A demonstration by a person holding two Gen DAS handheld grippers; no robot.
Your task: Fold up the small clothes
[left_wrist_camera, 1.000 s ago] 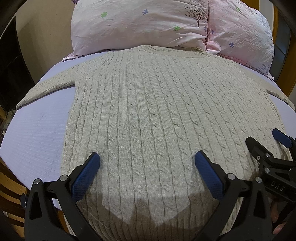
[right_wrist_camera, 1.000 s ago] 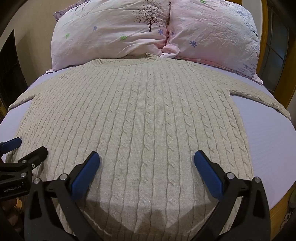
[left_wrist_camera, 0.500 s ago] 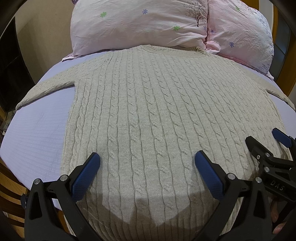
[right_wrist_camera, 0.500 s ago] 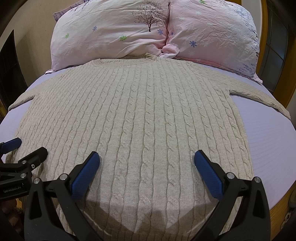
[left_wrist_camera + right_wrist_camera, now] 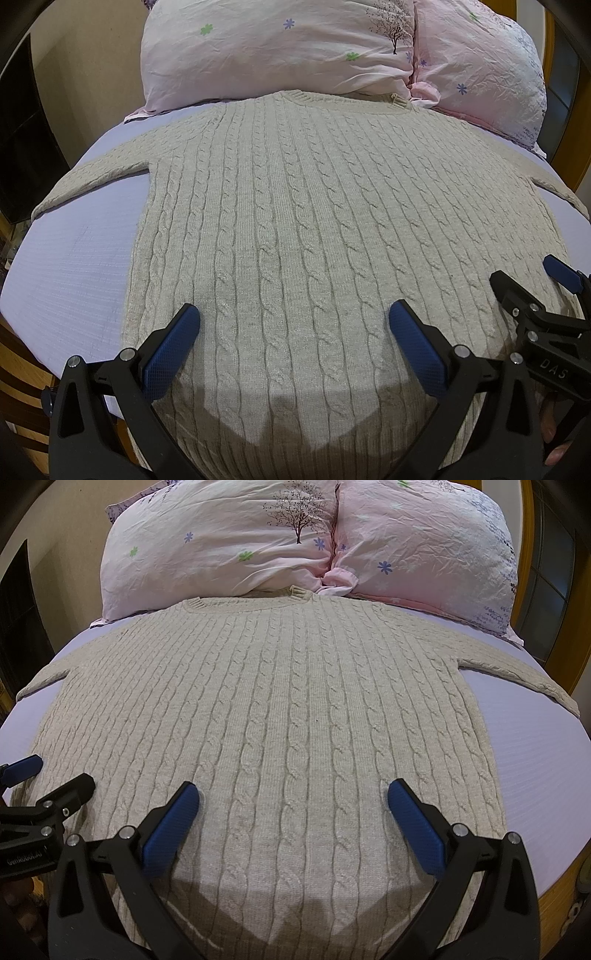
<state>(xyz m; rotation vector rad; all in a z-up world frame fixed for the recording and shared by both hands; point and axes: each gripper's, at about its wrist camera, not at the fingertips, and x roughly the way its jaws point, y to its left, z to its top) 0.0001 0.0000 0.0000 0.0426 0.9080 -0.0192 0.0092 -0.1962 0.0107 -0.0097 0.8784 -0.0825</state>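
Observation:
A beige cable-knit sweater (image 5: 295,221) lies flat and spread out on the bed, neck toward the pillows, both sleeves out to the sides; it also shows in the right wrist view (image 5: 280,716). My left gripper (image 5: 293,325) is open and empty, hovering over the sweater's lower left part. My right gripper (image 5: 291,805) is open and empty over the lower right part. Each gripper shows at the edge of the other's view: the right one (image 5: 532,280), the left one (image 5: 55,775).
Two pink floral pillows (image 5: 229,542) (image 5: 424,546) lie at the head of the bed, touching the sweater's collar. The lavender sheet (image 5: 74,258) shows on both sides of the sweater. Wooden bed frame edges (image 5: 554,893) lie at the sides.

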